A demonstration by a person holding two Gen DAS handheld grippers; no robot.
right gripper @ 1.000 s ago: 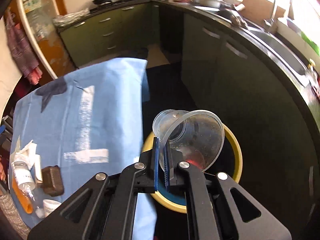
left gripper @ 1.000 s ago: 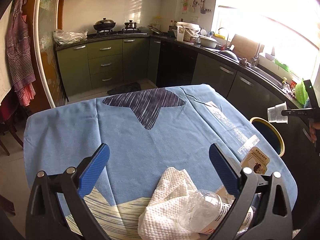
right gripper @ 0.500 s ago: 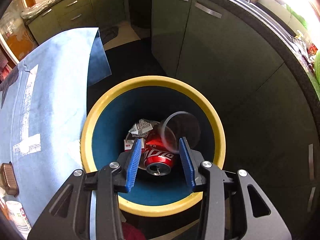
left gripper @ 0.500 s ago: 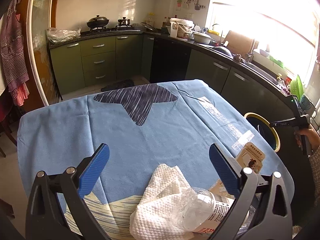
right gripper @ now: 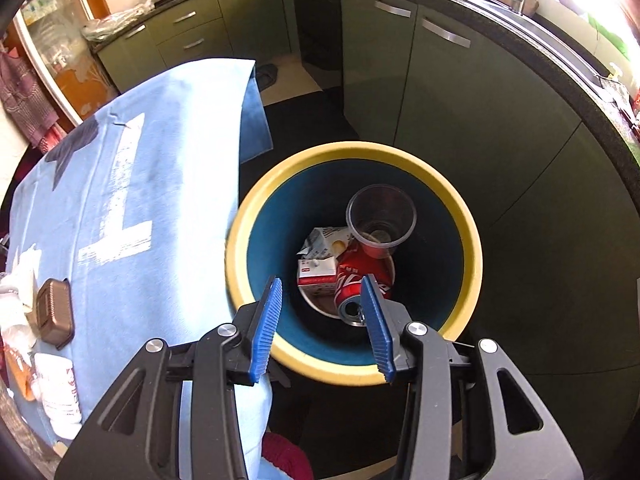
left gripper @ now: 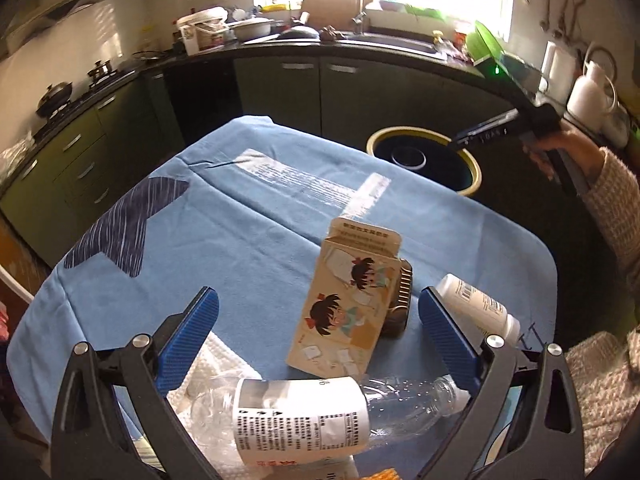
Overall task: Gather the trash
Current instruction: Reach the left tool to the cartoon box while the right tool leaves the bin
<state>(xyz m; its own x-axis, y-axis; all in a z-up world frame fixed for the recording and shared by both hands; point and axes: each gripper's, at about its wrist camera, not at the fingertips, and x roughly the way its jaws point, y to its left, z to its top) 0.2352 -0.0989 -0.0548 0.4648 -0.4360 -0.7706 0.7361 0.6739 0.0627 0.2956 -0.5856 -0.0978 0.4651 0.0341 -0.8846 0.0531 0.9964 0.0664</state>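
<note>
Two grippers are in view. The right gripper [right gripper: 325,322] hangs over the yellow-rimmed trash bin [right gripper: 468,240], its blue pads having just been spreading apart, with nothing between them; a clear plastic cup [right gripper: 381,222] lies inside the bin on a red soda can [right gripper: 360,280] and small cartons [right gripper: 316,270]. The left gripper [left gripper: 318,338] is spread wide above the blue-clothed worktop [left gripper: 208,220], holding nothing. Between its fingers stands a cartoon-printed carton [left gripper: 350,300], with a brown ribbed container [left gripper: 400,300] just behind it. A clear plastic bottle [left gripper: 320,412] lies across the near edge over a white paper towel [left gripper: 216,360], and a white bottle [left gripper: 480,308] lies to the right.
</note>
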